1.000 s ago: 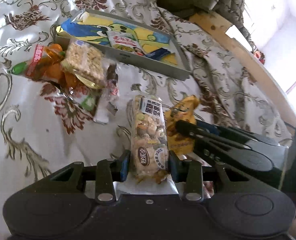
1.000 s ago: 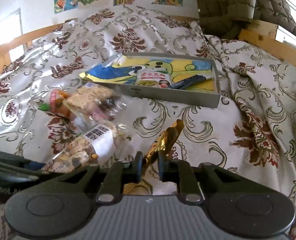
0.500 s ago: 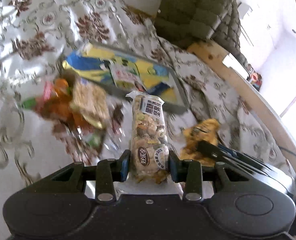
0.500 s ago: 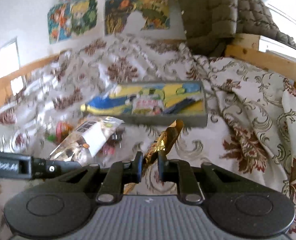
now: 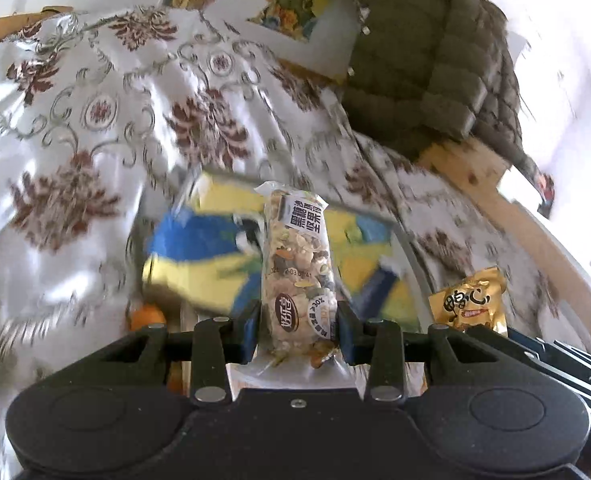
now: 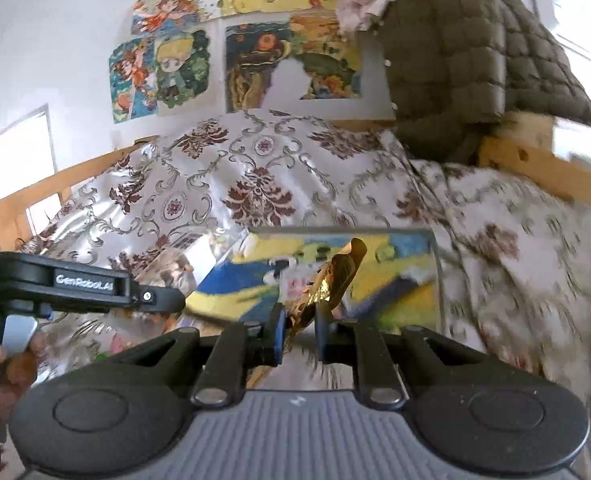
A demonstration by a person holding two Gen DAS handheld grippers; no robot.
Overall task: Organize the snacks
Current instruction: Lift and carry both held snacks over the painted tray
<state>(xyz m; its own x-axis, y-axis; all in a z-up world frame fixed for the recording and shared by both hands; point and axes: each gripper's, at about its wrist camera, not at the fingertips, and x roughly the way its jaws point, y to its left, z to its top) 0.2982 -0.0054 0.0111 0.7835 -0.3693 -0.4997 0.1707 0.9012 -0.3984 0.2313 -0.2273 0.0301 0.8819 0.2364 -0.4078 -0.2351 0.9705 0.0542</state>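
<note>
Snack bar [image 5: 297, 276], a clear nut pack, stood upright, clamped in the left claw [image 5: 298, 330]. The right claw [image 6: 298, 330] pinched a gold packet [image 6: 329, 280]. Beyond both, the grey box [image 6: 435, 264] lay on the bed [image 6: 255, 176], its contents blurred.

The bedspread [image 5: 95, 128] is silvery white with maroon floral damask and grey scrolls. The tray [image 6: 415, 280] is lined in blue and yellow cartoon print. The nut bar wrapper [image 5: 297, 272] is clear — black-and-white label — and the crinkled snack packet [image 6: 335, 276] gold. The quilted jacket [image 6: 455, 60] is olive.
</note>
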